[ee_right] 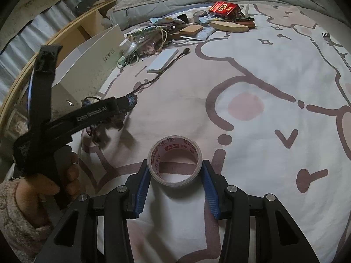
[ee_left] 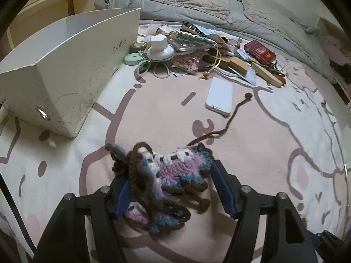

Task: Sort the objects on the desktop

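Observation:
A crocheted pouch in purple, blue, white and brown lies between the blue pads of my left gripper. The jaws stand wide and only the left pad touches it. Its brown cord trails away across the sheet. My right gripper has its pads against both sides of a roll of clear tape that stands on the bed. The left gripper also shows in the right wrist view, with the pouch at its tip.
A white open shoe box stands at the left. A white flat case lies mid-bed. Behind it is a pile of small items: a white cap, a red box, wooden pieces. A grey duvet lies at the back.

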A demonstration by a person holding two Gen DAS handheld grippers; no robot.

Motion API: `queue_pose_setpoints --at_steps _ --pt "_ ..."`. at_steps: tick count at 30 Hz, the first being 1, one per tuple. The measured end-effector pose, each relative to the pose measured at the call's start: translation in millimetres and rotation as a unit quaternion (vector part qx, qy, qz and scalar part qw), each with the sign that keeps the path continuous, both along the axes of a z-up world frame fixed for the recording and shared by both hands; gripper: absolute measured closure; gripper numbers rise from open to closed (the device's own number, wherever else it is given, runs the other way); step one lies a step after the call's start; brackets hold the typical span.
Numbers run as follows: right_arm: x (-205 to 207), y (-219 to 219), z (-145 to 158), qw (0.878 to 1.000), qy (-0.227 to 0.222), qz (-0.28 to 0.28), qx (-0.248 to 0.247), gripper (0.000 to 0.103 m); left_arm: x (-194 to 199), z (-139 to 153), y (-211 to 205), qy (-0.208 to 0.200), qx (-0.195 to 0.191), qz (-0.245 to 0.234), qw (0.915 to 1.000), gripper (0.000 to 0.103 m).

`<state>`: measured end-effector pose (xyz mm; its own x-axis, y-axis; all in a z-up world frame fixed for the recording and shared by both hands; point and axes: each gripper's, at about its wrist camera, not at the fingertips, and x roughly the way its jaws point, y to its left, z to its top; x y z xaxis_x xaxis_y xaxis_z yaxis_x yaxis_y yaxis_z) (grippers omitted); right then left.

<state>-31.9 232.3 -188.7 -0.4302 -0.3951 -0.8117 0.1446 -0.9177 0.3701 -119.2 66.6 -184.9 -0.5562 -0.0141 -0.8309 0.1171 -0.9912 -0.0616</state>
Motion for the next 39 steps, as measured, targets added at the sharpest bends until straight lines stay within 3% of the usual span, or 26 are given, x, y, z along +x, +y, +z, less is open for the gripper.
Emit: queue_pose_setpoints --at_steps 1,4,11,18,25,39 --pt "0.4 0.5 0.2 1.000 0.001 0.000 -0.001 0.056 0.4 -0.4 -0.2 0.000 -0.001 -0.001 1.0000 0.056" --pt "-0.1 1.3 0.4 1.000 0.001 -0.002 -0.004 0.057 1.6 -0.9 -4.5 0.001 0.012 -0.007 0.9999 0.070" --pt "2.3 0.1 3.4 1.000 0.013 -0.007 -0.018 0.058 5.0 6.2 -9.7 -0.001 0.033 -0.015 0.9993 0.084" --pt "5.0 -4.9 17.8 0.999 0.033 -0.008 -0.013 0.058 15.0 22.0 -10.0 0.010 0.041 -0.034 0.9985 0.086" --pt "4.4 -3.5 35.3 0.999 0.049 -0.018 -0.006 0.058 28.1 51.7 -8.1 0.054 0.040 -0.054 0.9962 0.086" --pt "0.0 -5.6 91.9 0.993 0.116 -0.033 0.000 0.058 47.7 106.1 -16.4 0.109 0.059 -0.070 0.9898 0.086"
